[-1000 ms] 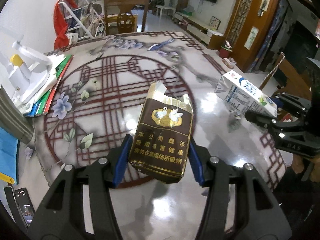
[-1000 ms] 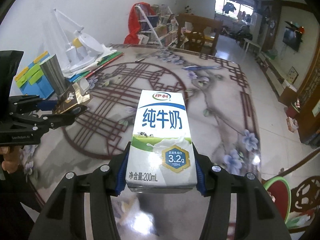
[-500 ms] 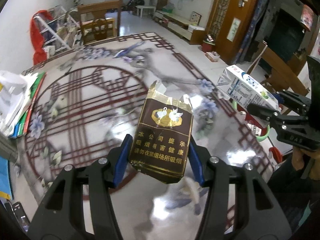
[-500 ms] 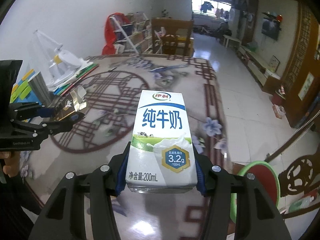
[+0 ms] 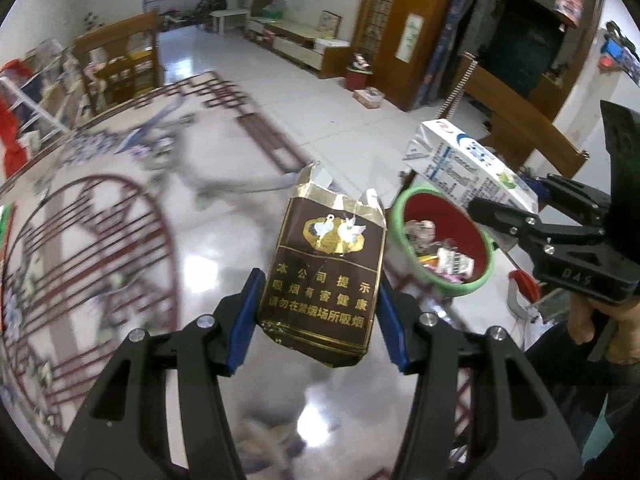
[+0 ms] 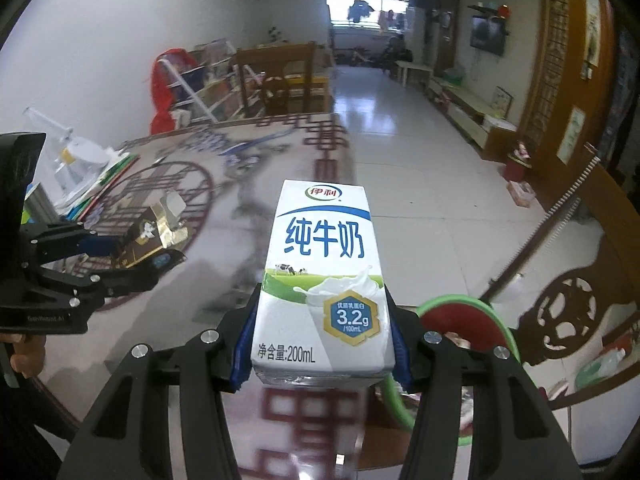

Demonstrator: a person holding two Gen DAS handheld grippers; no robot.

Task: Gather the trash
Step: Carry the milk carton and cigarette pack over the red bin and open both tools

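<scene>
1. The left tongs (image 5: 318, 316) clench a torn cigarette pack (image 5: 326, 276); the right tongs (image 6: 322, 344) clench a milk carton (image 6: 322, 280).
2. Both have swung from mid-worktop (image 5: 120, 264) to its edge, near the green-rimmed trash bin (image 5: 442, 248).
3. Only the left view shows litter inside it.

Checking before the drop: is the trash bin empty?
No, the green-rimmed bin already holds wrappers and other scraps against its red inside.

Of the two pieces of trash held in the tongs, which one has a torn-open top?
The brown cigarette pack in the left tongs: its gold foil top is ripped open. The white milk carton in the right tongs looks intact.
</scene>
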